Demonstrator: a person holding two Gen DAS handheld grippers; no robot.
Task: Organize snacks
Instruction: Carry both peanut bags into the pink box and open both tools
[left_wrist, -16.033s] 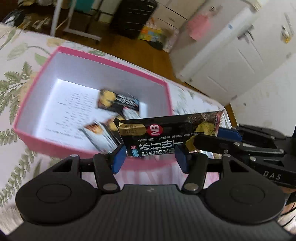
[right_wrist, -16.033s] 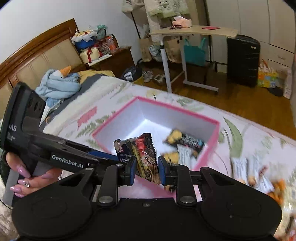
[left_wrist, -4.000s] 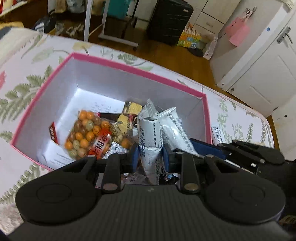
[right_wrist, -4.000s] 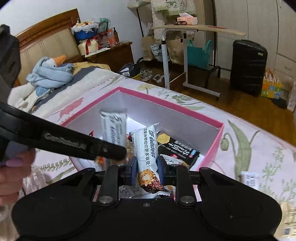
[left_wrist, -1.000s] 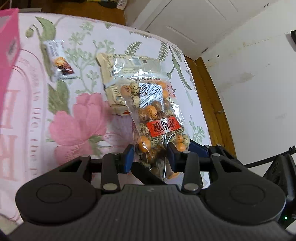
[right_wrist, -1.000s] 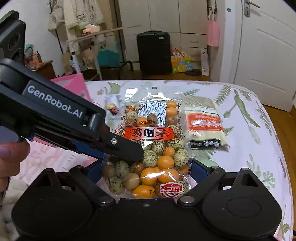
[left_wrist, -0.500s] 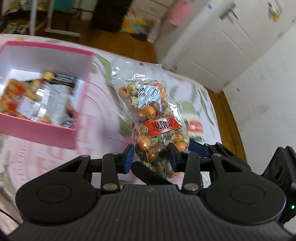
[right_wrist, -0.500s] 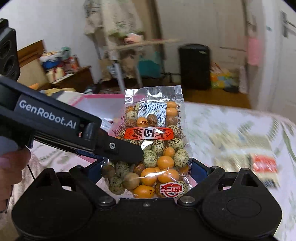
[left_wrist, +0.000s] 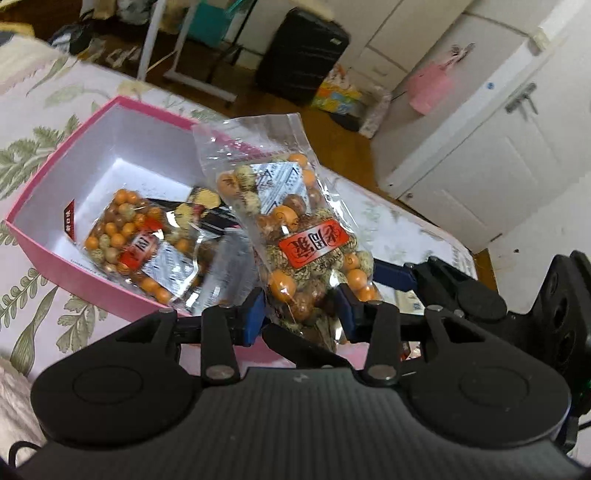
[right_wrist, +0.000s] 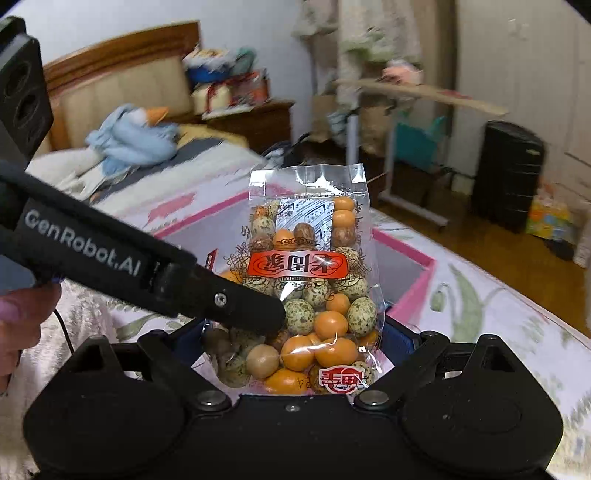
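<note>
left wrist view: the clear bag of coated nuts (left_wrist: 295, 236) stands between the blue pads of the left gripper (left_wrist: 301, 310), its lower end pinched there and its sealed top leaning up and away; the jaws are easing apart, yet the pads press on the bag's sides; the right gripper (left_wrist: 373, 275) comes in from the right and its blue pads clamp the same bag lower down, so both hold one packet; right wrist view: the bag (right_wrist: 306, 280) fills the wide-set jaws of the right gripper (right_wrist: 295, 350), red label upside down, and the left gripper's black finger (right_wrist: 236, 306) crosses its lower left corner; a hand (right_wrist: 18, 332) grips that tool's handle at the left edge; both tools tilt downward toward the bed; the bag hangs in the air over the near right corner of the pink box (left_wrist: 92, 280); the box sits on the flowered bedspread (left_wrist: 44, 295) and holds another nut bag (left_wrist: 136, 243) with dark and silver packets beside it; its far left half shows bare white floor; the bed's edge runs just past the box, with wood floor beyond.
</note>
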